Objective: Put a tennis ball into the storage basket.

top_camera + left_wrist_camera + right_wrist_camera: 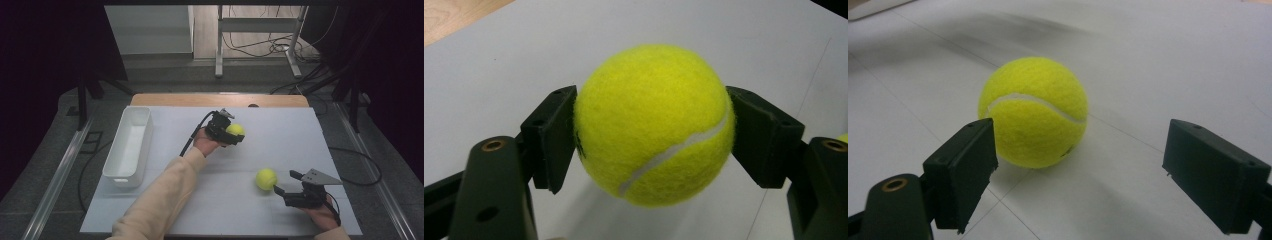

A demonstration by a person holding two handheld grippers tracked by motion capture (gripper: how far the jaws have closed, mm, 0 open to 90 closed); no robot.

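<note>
A white sheet covers a wooden table, and around it the room is dark, with a grey floor and some cables at the far side. On the left part of the sheet stands a long white bin, its length running from near to far.

The left gripper is near the middle of the sheet, a little to the far side. The arm in a pale yellow sleeve stretches diagonally from the near edge up to it, and the hand holds the tool from below and from the left. Its jaws are closed on a tennis ball; both pads press the ball at its sides, and in the left gripper view the ball seems raised a little above the sheet.

The right gripper is at the near right, held low, with the hand behind it at the near edge. Its jaws are wide apart and hold nothing. They point left toward a second tennis ball, which rests on the sheet just in front of them; whether the near jaw touches it cannot be told.
</note>
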